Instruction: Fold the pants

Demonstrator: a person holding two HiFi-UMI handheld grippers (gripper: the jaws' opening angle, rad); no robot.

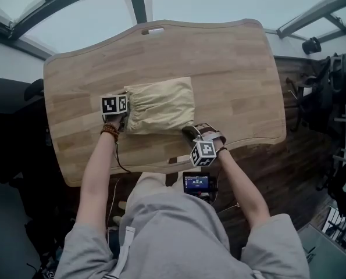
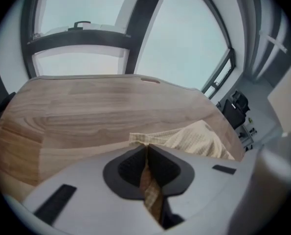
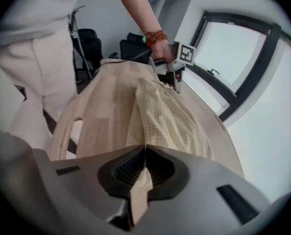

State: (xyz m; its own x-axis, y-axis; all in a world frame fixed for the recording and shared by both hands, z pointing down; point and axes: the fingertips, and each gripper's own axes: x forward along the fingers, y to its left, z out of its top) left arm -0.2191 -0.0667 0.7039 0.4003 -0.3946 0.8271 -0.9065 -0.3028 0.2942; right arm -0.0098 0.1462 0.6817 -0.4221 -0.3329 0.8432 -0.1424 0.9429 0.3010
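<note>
Person wore a loose grey tee, cream trousers, and a reddish-brown bead bracelet on the left wrist.

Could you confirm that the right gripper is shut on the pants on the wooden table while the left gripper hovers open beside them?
Not quite: the left gripper is not open. The left gripper view shows its fingers shut on an edge of the pants, like the right gripper, on the wooden table.

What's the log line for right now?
pants: folded rectangle on table | left claw: shut on pants, left edge | right claw: shut on pants, near-right corner
</note>
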